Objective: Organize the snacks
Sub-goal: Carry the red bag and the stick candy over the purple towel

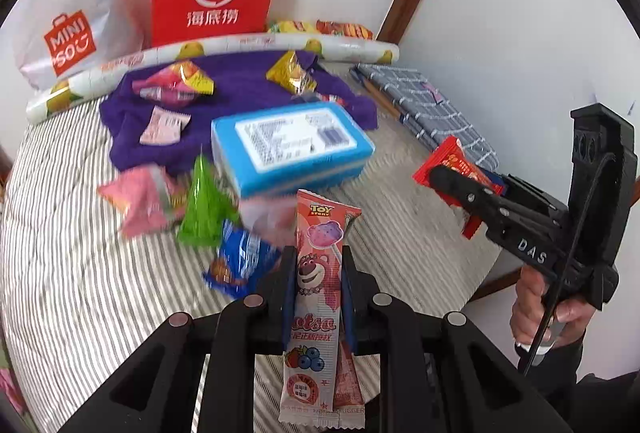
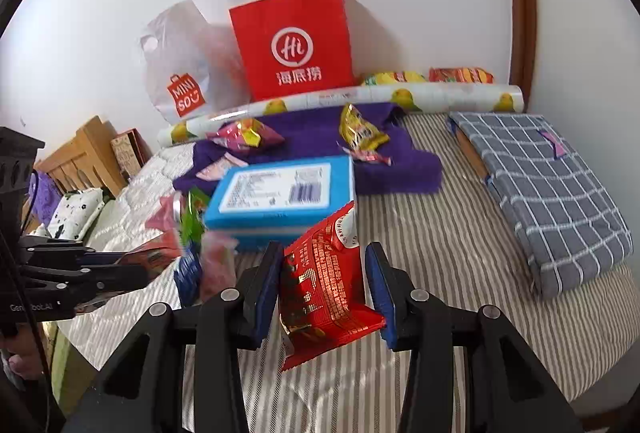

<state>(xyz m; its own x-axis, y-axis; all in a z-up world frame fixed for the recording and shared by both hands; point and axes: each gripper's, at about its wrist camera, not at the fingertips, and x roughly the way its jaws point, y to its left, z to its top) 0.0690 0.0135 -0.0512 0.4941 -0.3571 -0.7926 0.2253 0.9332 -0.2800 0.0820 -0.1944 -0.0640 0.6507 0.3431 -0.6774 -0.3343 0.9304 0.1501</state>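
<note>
- Left gripper closed on a pink Toy Story lollipop packet, long axis running straight out along the fingers, Lotso bear and "Toy Story" logo legible.
- Right gripper holding a red foil snack packet, tilted between the blue pads; left pad touching it, right pad showing a sliver of gap, so firmness of grip hard to judge.
- Both loads held above the striped bedspread, loose snacks scattered ahead and to the left: green packet, blue packet, blue box face down with barcode label.
- Likely destinations straight ahead by the wall: red paper bag marked "Hi" with Chinese characters, and white "MINISO" plastic bag just to its left.
- Neither hand obviously nearer; red bag roughly centred in the right wrist view.
- "DAS" lettered on the right tool's side.
</note>
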